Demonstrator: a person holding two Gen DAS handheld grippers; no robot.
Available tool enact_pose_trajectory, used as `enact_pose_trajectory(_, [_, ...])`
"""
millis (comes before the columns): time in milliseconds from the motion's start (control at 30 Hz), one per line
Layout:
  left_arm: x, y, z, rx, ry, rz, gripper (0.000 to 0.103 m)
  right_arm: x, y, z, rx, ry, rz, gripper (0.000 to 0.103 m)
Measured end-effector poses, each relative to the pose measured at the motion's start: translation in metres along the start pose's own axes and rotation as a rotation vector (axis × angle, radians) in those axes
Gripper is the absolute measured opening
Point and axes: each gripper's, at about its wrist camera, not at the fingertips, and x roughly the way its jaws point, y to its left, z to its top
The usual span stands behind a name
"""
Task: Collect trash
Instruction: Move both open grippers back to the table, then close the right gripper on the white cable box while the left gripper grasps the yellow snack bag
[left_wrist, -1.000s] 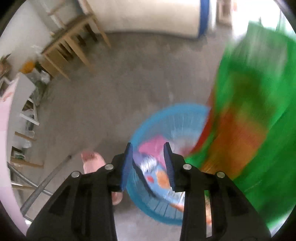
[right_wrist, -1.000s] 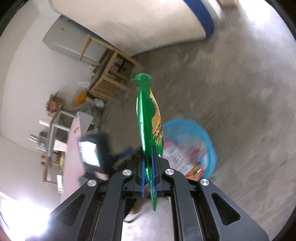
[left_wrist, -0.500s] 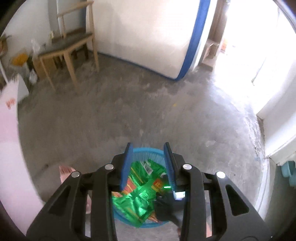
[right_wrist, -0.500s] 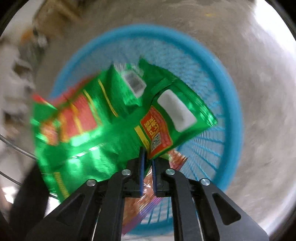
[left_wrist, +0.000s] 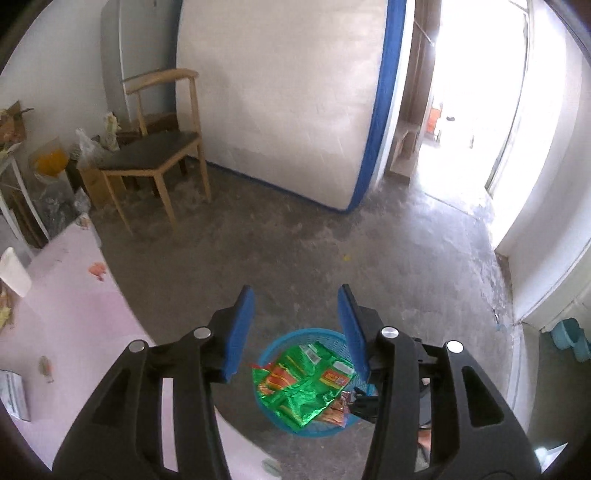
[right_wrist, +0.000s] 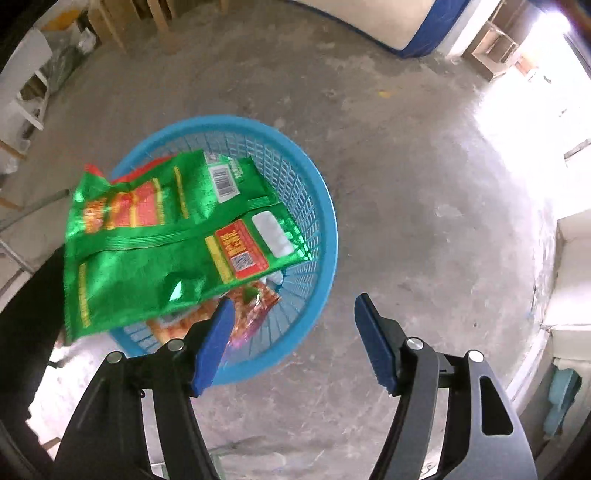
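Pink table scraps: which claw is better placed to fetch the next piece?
Left, probably. The left claw is empty, with the pink table and its scraps beside it. The right claw, jaws opening, points down at the blue basket beside the green snack bag, no table in view.

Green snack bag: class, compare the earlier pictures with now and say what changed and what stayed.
The right gripper, earlier clamped on the green snack bag, swung down over the blue basket; its jaws are opening and the bag lies free across the rim. The left gripper rose, jaws opening, empty. The basket stayed on the floor with its other wrappers.
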Motion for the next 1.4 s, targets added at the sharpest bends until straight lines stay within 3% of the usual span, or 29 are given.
enact_pose_trajectory(233, [-0.06,0.039,-0.015,0.003,-0.008,0.029,0.044,-0.059,0.008,-0.01,-0.034,-0.074,0.168,0.065])
enact_pose_trajectory(333, [-0.093,0.078,-0.033,-0.03,-0.018,0.104,0.052,-0.101,0.019,-0.009,-0.057,-0.146,0.236,0.066])
enact_pose_trajectory(567, [-0.157,0.199,-0.087,-0.233,0.008,0.303,0.057,-0.205,0.076,0.015,-0.168,-0.339,0.346,0.066])
enact_pose_trajectory(700, [-0.184,0.276,-0.12,-0.366,0.02,0.402,0.065,-0.257,0.149,0.027,-0.353,-0.457,0.34,0.069])
enact_pose_trajectory(767, [-0.2,0.322,-0.138,-0.456,0.021,0.455,0.068,-0.273,0.185,0.032,-0.44,-0.473,0.397,0.081])
enact_pose_trajectory(833, [-0.218,0.375,-0.154,-0.56,0.013,0.512,0.08,-0.285,0.238,0.038,-0.545,-0.48,0.449,0.082])
enact_pose_trajectory(933, [-0.227,0.463,-0.172,-0.693,0.036,0.55,0.083,-0.295,0.317,0.046,-0.706,-0.478,0.554,0.09])
enact_pose_trajectory(1033, [-0.216,0.524,-0.183,-0.684,0.07,0.555,0.085,-0.3,0.404,0.046,-0.897,-0.458,0.645,0.093])
enact_pose_trajectory(1100, [-0.197,0.554,-0.186,-0.622,0.15,0.556,0.086,-0.299,0.465,0.043,-1.025,-0.437,0.622,0.093])
enact_pose_trajectory(1167, [-0.17,0.576,-0.193,-0.505,0.267,0.543,0.086,-0.304,0.507,0.036,-1.126,-0.451,0.655,0.093])
enact_pose_trajectory(1233, [-0.15,0.586,-0.2,-0.383,0.336,0.527,0.086,-0.311,0.531,0.027,-1.203,-0.491,0.727,0.093])
enact_pose_trajectory(1300, [-0.142,0.591,-0.208,-0.338,0.368,0.534,0.086,-0.313,0.558,0.022,-1.278,-0.503,0.757,0.094])
enact_pose_trajectory(1400, [-0.13,0.613,-0.218,-0.39,0.399,0.499,0.086,-0.305,0.596,0.02,-1.339,-0.456,0.699,0.095])
